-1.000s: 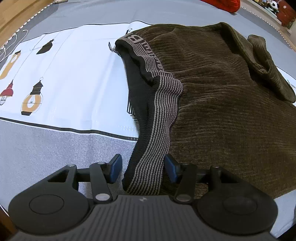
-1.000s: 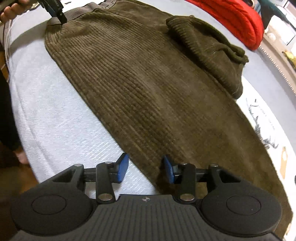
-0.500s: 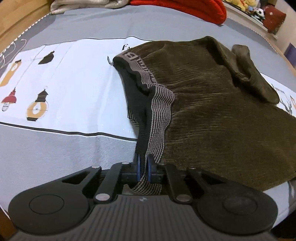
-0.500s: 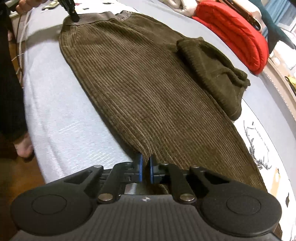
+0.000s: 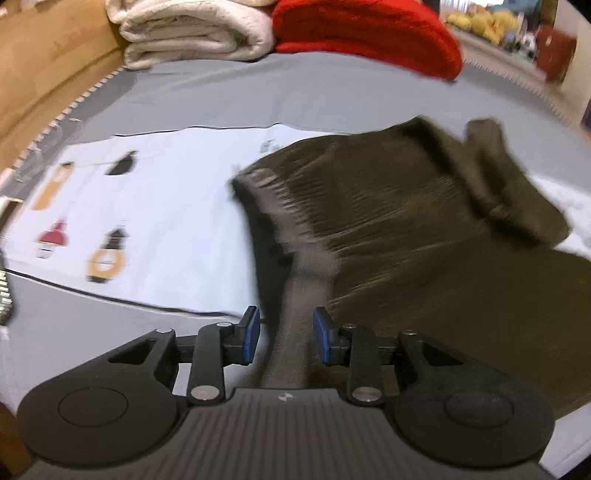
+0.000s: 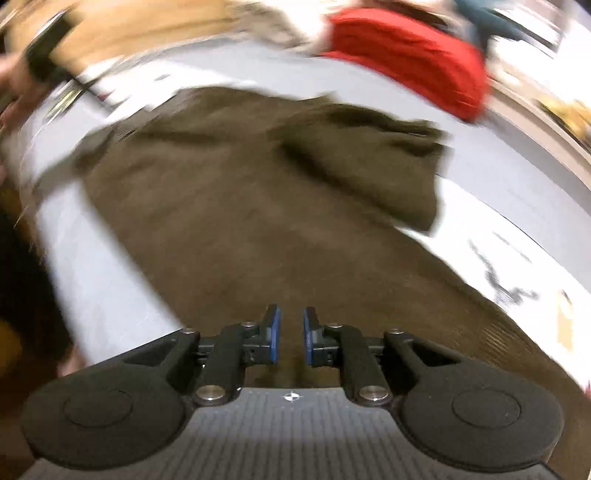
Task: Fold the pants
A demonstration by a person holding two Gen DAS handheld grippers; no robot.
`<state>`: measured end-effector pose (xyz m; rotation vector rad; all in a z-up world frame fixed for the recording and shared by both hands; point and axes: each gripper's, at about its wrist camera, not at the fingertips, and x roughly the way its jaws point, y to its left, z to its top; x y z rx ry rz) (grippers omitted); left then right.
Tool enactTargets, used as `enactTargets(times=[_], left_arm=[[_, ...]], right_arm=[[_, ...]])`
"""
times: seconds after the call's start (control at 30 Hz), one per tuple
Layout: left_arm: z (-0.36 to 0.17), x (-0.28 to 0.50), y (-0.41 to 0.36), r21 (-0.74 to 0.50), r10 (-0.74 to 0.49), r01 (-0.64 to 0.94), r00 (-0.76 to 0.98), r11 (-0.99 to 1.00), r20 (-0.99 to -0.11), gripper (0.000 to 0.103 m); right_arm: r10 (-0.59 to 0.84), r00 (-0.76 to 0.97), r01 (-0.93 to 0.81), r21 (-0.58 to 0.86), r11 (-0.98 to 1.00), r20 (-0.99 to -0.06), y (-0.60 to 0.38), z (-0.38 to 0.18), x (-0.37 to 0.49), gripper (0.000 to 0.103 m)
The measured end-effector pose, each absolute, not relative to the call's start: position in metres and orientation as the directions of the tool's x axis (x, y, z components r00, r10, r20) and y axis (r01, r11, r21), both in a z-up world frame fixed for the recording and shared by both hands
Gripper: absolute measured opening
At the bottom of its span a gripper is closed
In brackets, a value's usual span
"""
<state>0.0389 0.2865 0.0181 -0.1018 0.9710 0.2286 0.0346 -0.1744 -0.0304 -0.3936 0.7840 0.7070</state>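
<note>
Dark brown corduroy pants (image 5: 424, 229) lie on a grey bed, with a grey striped waistband (image 5: 299, 295) running toward my left gripper (image 5: 284, 336). The left jaws stand apart, and the waistband passes between them without being pinched. In the right wrist view the pants (image 6: 240, 221) spread ahead, with a bunched fold (image 6: 369, 155) lying on top at the far right. My right gripper (image 6: 290, 334) hovers over the near pant edge with a narrow gap between its blue pads. Both views are motion-blurred.
A red blanket (image 5: 365, 33) and a folded cream blanket (image 5: 192, 33) lie at the far end of the bed. A white printed panel (image 5: 129, 221) lies left of the pants. A wooden frame (image 5: 40, 66) borders the left. A person's hand (image 6: 22, 85) shows at the far left.
Both grippers were shut on the pants half a second ago and have opened. Both have lifted and pulled back, and the pants have shifted and bunched.
</note>
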Motion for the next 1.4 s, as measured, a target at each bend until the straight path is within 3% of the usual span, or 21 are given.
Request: enactTargets(times=[0.17,0.27,0.33,0.73,0.93,1.1,1.4], left_arm=[[0.003,0.063,0.245,0.014,0.075,-0.125,0.499,0.992,-0.864,0.035],[-0.010,0.073,0.224,0.017,0.046,-0.066,0.475,0.998,-0.879,0.035],[-0.017,0.077,0.213,0.025,0.038,-0.034,0.455,0.999,-0.890,0.035],[-0.029,0.108,0.171,0.035,0.001,0.064,0.463,0.997,-0.886,0.035],[-0.033,0.117,0.170,0.026,-0.007,0.067,0.453,0.997,-0.892,0.035],[-0.036,0.124,0.170,0.011,-0.016,0.060,0.434,0.998,-0.901,0.035],[-0.035,0.134,0.157,0.004,-0.027,0.068,0.438,0.998,-0.898,0.035]], right_arm=[[0.294,0.509,-0.564,-0.056,0.824,-0.809,-0.209,-0.043,0.065,0.015],[0.165,0.395,-0.558,-0.094,0.825,-0.904,-0.212,-0.074,0.073,0.019],[0.103,0.382,-0.581,-0.152,0.799,-0.919,-0.211,-0.086,0.071,0.021],[0.279,0.583,-0.502,-0.068,0.862,-0.763,-0.189,-0.035,0.105,0.022],[0.318,0.663,-0.429,0.004,0.903,-0.678,-0.179,-0.015,0.142,0.027],[0.319,0.674,-0.367,0.073,0.927,-0.666,-0.178,-0.022,0.187,0.037],[0.323,0.658,-0.259,0.199,0.945,-0.680,-0.182,-0.055,0.258,0.045]])
